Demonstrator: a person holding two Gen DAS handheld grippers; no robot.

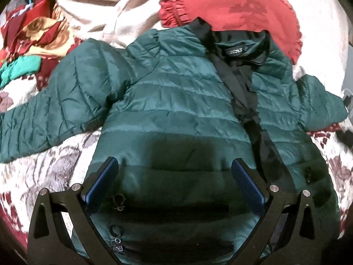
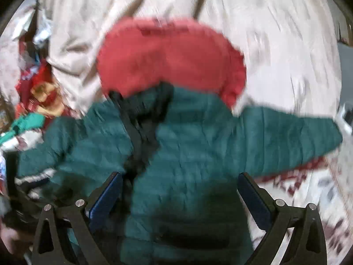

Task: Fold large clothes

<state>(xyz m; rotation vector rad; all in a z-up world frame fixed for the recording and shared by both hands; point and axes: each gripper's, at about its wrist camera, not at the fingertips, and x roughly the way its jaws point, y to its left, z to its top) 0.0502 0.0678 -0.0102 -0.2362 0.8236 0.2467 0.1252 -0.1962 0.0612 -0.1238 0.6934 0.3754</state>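
- Left wrist view: my left gripper point(image 1: 175, 167) hangs with jaws spread wide over the green puffer jacket point(image 1: 176, 101), gripping nothing. Jacket lies front-up, unzipped, on a floral bedspread point(image 1: 48, 165). Red frilled pillow point(image 1: 231, 6) at 12 o'clock touches the collar; beige cloth point(image 1: 99, 6) at 11; heap of bright clothes point(image 1: 33, 37) at 10.
- Right wrist view, blurred: my right gripper point(image 2: 179, 178) gapes over the jacket's lower front, holding nothing. One sleeve point(image 2: 293, 132) reaches to 3 o'clock. Pale sheet point(image 2: 275, 44) at 1.
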